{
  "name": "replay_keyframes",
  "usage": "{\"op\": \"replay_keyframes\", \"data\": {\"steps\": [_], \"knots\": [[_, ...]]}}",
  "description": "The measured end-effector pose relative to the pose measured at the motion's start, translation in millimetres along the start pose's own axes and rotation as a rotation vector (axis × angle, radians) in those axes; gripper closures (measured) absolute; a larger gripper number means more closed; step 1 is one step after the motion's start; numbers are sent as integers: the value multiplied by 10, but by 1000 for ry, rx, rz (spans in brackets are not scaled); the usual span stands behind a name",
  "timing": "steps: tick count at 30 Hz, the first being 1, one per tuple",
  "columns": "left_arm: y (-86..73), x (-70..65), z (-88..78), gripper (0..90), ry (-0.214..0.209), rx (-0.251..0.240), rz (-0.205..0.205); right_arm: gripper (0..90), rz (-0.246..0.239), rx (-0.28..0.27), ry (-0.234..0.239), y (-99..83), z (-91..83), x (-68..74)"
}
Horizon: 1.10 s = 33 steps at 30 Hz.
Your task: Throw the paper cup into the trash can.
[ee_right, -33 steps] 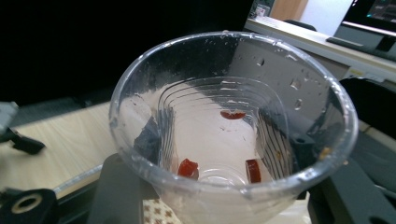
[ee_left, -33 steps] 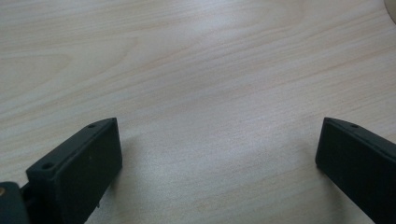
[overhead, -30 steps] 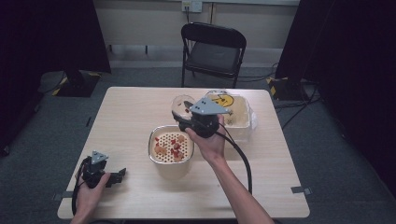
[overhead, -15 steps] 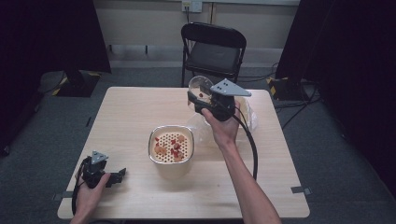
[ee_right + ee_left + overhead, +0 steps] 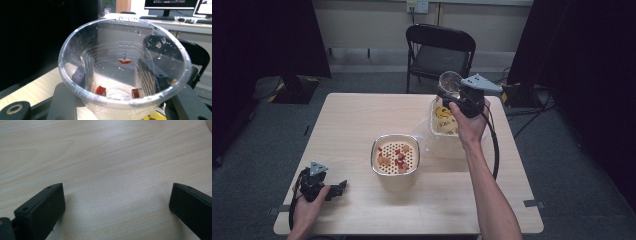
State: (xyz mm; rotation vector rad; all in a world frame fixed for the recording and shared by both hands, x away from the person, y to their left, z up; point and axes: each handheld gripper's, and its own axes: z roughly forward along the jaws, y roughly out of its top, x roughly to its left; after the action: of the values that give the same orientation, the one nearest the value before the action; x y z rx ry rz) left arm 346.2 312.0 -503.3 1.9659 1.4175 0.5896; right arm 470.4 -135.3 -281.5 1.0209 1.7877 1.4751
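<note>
The table (image 5: 362, 120) has bare wood across its left half and along the near edge; the far right corner is crowded. A strainer bowl (image 5: 395, 155) with red pieces sits near the middle, and just right of it a clear bag (image 5: 437, 145) with a yellow-printed container (image 5: 443, 117) lies toward the far right edge. The right gripper (image 5: 451, 91) is raised above that container, close to the table's far edge, its jaws clamped on a clear plastic cup (image 5: 122, 70). The cup is wet inside, with a few red bits at its bottom. The left gripper (image 5: 339, 187) rests on the near left corner, jaws standing wide apart over bare wood, well apart from the bowl.
</note>
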Motion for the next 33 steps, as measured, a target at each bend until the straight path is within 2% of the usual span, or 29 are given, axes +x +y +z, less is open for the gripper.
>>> {"op": "replay_keyframes", "data": {"steps": [9,15,16,19,21,23,33], "knots": [[0,-1,0,0,0,0,-1,465,25,73,-38,-140,96,-248],[0,-1,0,0,0,0,-1,440,39,98,-18,-194,117,-301],[0,-1,0,0,1,0,-1,428,40,104,-18,-197,120,-304],[0,-1,0,0,0,0,-1,300,55,120,-7,-202,139,-318],[0,-1,0,0,0,0,-1,287,51,125,-15,-206,146,-324],[0,-1,0,0,0,0,-2,226,51,127,-12,-208,155,-328],[0,0,0,0,0,0,0,146,65,157,-12,-212,166,-369]]}}
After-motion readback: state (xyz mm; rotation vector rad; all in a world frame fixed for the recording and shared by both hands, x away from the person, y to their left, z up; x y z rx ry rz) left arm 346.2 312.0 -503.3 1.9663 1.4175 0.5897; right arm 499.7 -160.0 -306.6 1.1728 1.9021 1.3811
